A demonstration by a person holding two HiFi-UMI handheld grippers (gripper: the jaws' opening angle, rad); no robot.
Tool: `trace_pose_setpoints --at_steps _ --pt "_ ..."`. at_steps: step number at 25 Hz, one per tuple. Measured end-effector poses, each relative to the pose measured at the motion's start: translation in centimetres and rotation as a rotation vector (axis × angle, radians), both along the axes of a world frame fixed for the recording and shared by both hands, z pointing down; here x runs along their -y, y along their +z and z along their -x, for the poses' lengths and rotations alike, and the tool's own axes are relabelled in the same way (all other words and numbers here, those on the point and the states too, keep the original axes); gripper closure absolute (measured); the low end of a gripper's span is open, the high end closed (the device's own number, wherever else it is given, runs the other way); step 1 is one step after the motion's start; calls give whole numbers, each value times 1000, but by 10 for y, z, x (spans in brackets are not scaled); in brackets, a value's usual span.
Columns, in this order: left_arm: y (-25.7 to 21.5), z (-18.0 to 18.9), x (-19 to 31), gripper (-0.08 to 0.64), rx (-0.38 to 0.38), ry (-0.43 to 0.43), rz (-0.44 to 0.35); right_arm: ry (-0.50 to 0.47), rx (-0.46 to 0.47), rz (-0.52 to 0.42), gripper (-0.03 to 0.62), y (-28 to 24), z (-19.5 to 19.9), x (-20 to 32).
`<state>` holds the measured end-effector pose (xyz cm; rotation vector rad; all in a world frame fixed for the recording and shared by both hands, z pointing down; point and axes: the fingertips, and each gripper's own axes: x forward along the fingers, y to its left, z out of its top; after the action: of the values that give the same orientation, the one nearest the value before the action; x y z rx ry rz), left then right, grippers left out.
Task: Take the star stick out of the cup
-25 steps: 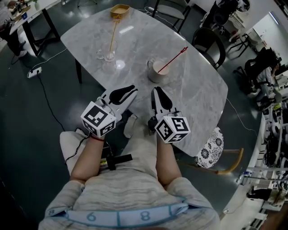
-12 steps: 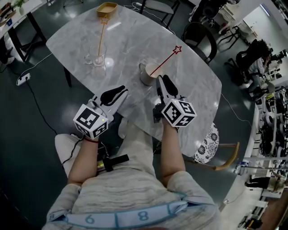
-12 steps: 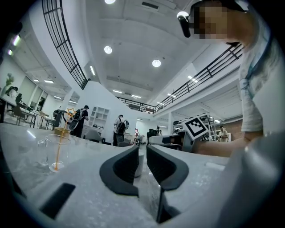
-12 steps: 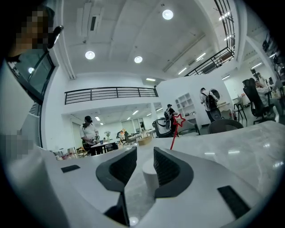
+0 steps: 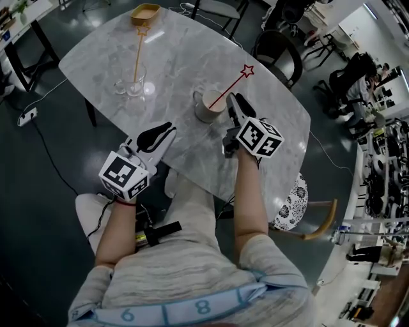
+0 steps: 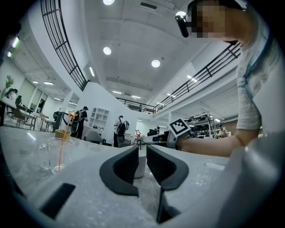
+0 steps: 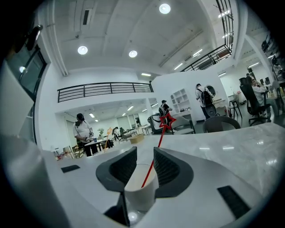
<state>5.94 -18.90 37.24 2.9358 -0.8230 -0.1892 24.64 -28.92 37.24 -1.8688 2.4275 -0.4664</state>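
A white cup [image 5: 207, 106] stands mid-table with a red star stick [image 5: 230, 85] leaning out of it to the right. My right gripper [image 5: 234, 102] is just right of the cup, under the stick, touching neither. In the right gripper view the cup [image 7: 140, 189] and the stick [image 7: 156, 153] show in the gap of my right gripper [image 7: 145, 167], whose jaws stand a little apart and empty. My left gripper [image 5: 167, 132] hovers at the table's near edge, jaws nearly together, holding nothing. It looks at the cup [image 6: 140, 162] from a distance through my left gripper [image 6: 142, 167].
A clear glass [image 5: 130, 83] with a yellow star stick [image 5: 137, 54] stands at the far left, and a wooden bowl [image 5: 146, 11] lies behind it. The marble table [image 5: 172, 57] ends close on the right. Chairs [image 5: 278, 54] stand beyond.
My right gripper has moved forward over the table, up beside the white cup. My left gripper has stayed near the table's near edge.
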Motion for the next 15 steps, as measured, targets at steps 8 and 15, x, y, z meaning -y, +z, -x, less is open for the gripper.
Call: trace_pose_setpoints --at_steps 8,15 --pt "-1 0 -2 497 2 4 -3 24 33 95 512 21 -11 26" --pt "0 -2 -1 497 9 8 -4 20 32 133 512 31 -13 38"
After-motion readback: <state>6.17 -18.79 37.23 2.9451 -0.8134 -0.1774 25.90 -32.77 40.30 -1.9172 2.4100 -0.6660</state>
